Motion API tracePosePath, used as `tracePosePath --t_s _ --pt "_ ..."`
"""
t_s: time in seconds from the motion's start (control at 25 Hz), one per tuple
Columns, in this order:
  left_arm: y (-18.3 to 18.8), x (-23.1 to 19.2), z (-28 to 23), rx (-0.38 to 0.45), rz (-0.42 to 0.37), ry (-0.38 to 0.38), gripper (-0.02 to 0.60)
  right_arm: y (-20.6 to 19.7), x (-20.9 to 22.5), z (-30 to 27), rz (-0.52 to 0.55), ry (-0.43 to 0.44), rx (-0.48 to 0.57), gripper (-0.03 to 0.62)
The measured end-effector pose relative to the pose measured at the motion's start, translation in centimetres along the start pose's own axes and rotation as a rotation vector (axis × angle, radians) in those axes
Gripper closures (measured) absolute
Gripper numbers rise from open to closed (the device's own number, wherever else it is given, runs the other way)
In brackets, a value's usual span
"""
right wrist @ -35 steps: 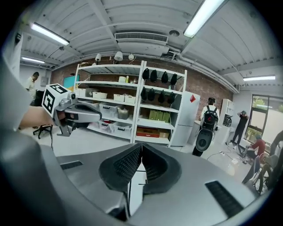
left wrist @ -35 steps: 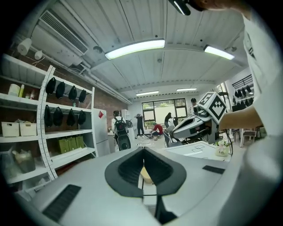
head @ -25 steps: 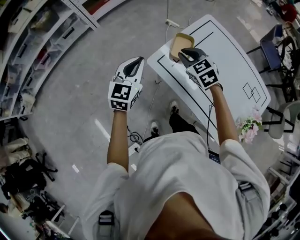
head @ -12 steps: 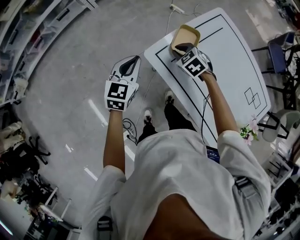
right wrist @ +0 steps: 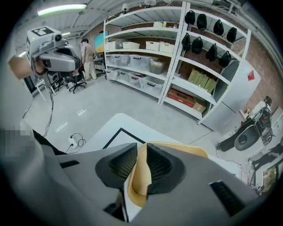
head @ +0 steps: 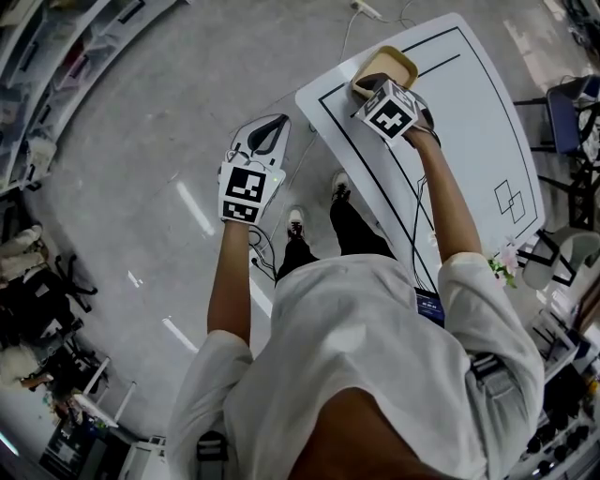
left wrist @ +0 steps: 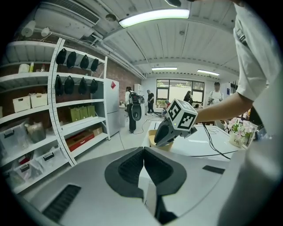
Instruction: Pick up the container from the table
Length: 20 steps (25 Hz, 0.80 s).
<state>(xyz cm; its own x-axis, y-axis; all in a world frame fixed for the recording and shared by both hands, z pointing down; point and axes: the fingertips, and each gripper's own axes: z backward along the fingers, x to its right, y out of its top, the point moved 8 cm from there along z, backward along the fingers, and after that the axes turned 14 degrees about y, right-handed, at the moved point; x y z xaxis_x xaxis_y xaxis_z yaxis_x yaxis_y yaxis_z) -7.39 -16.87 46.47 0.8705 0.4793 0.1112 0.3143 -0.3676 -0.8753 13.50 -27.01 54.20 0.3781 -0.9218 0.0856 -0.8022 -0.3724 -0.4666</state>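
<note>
The tan open container (head: 391, 64) stands at the far corner of the white table (head: 473, 112). My right gripper (head: 367, 91) is over its near rim. In the right gripper view the right gripper (right wrist: 141, 151) is shut on the container's thin near wall (right wrist: 139, 178), one jaw inside and one outside. In the left gripper view the container (left wrist: 154, 142) sits at the table (left wrist: 196, 148) edge under the right gripper (left wrist: 164, 133). My left gripper (head: 265, 134) hangs over the floor left of the table, and in its own view the left gripper (left wrist: 144, 153) is shut with nothing in it.
Black rectangles are marked on the tabletop. A vase of flowers (head: 503, 262) stands at the table's near right edge. Cables and a power strip (head: 367, 9) lie on the floor. Storage shelves (right wrist: 177, 66) line the wall beyond the table. People stand far off.
My right gripper has moved forward and down from just short of the container onto its near rim and shut on the wall. The left gripper stays about where it was.
</note>
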Motion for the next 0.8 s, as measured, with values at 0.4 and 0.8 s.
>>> tracePosePath --t_s 0.4,0.8 --pt "-1.0 0.4 1.4 -0.014 -0.001 -0.003 0.564 0.2 -0.4 0.1 -0.052 -0.003 -0.007 0.511" --pt "-1.5 0.1 2.2 -0.015 0.001 0.010 0.565 0.0 -1.2 -0.8 -0.054 0.008 -0.041 0.507"
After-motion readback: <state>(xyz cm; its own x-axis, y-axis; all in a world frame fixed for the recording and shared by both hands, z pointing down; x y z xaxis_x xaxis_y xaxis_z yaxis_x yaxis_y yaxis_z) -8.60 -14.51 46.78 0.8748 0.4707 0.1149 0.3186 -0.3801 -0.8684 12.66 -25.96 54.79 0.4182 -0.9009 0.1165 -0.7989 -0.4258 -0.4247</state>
